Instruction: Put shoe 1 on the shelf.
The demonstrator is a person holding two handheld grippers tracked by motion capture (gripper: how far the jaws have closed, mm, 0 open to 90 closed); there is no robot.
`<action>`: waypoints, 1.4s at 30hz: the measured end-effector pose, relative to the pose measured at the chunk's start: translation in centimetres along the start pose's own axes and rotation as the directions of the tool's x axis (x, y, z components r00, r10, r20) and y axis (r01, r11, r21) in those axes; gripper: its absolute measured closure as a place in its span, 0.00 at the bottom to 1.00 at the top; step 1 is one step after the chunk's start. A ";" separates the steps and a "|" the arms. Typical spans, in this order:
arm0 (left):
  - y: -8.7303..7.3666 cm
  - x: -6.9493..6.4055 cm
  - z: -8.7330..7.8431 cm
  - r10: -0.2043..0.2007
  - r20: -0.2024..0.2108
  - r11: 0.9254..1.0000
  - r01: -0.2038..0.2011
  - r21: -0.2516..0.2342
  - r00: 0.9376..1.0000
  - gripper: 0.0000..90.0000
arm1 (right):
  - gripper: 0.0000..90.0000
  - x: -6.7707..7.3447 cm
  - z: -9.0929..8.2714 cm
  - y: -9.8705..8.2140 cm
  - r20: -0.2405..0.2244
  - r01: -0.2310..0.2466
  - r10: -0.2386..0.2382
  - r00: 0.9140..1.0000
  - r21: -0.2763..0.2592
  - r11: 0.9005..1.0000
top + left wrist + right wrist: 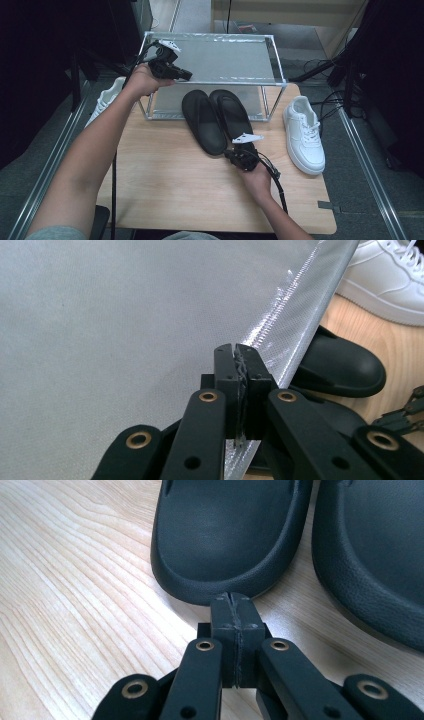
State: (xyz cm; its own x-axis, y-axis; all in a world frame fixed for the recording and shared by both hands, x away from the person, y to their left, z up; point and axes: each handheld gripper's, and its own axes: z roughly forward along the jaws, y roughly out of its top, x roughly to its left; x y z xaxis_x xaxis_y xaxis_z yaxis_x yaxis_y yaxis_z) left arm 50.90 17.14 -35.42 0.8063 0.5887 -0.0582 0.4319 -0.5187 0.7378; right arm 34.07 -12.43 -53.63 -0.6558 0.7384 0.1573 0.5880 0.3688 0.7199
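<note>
1. The left white lace-up sneaker (106, 99) lies off the table's left edge, largely hidden behind the person's left forearm; only its heel end and part of its side show.
2. The toe ends of the pair of black rubber slides (216, 119) reach under the front rail of the silver-framed rack with a grey fabric top shelf (220, 59), so the shelf edge covers their tips in the high view.
3. In the left gripper view the rack's fabric fills most of the frame, and its shiny woven edge band (295, 315) runs diagonally down into the left gripper (239, 356), whose jaws are pressed together on that band.
4. The right gripper (232, 600) has its jaws closed against each other with nothing between them, tips just short of the heel rim of the left black slide (230, 535); whether they touch it is hard to tell.
5. The slides are matte and smooth, lying side by side, soles down, in the middle of the light wooden table (165, 185).
6. The right white sneaker (303, 132) stands upright near the table's right edge, well apart from the slides.
</note>
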 end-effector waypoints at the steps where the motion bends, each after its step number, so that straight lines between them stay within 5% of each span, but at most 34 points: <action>1: 0.0 0.0 0.0 0.000 -0.002 1.000 0.000 0.000 1.000 1.00 | 1.00 0.1 0.1 0.0 0.000 -0.002 0.002 1.000 0.001 1.000; 5: 0.1 -0.2 0.1 -0.017 -0.025 1.000 0.017 0.007 1.000 1.00 | 1.00 0.5 0.4 0.2 0.012 0.009 -0.009 1.000 -0.006 1.000; 16: -0.3 0.3 0.2 -0.072 0.009 0.997 0.072 -0.013 0.997 1.00 | 1.00 1.7 1.9 1.4 0.012 0.009 -0.008 1.000 -0.019 1.000; 21: -0.4 0.0 0.2 -0.035 -0.014 0.999 0.035 -0.018 0.999 1.00 | 1.00 1.9 2.5 2.4 0.005 -0.004 0.004 1.000 -0.051 0.999; 31: -0.5 0.0 0.3 -0.047 -0.019 0.998 0.046 -0.031 0.999 1.00 | 1.00 3.0 3.3 2.6 -0.017 0.011 -0.012 1.000 -0.023 1.000; 35: -0.5 0.3 0.2 -0.110 0.009 0.994 0.110 -0.023 0.994 1.00 | 1.00 3.1 3.6 3.0 -0.017 0.009 -0.010 1.000 -0.029 1.000; 42: -0.5 0.2 0.2 -0.095 0.005 0.995 0.095 -0.023 0.995 1.00 | 1.00 3.3 4.9 4.6 0.018 0.054 -0.054 0.998 -0.026 0.998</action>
State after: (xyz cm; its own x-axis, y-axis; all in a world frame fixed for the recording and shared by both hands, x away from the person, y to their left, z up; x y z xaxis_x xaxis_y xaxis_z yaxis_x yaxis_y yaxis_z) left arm 50.99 17.38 -35.93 0.7639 0.6317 -0.1315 0.4971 -0.4462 0.7442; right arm 36.90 -5.51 -53.08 -0.6776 0.7278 0.1058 0.5391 0.3938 0.7445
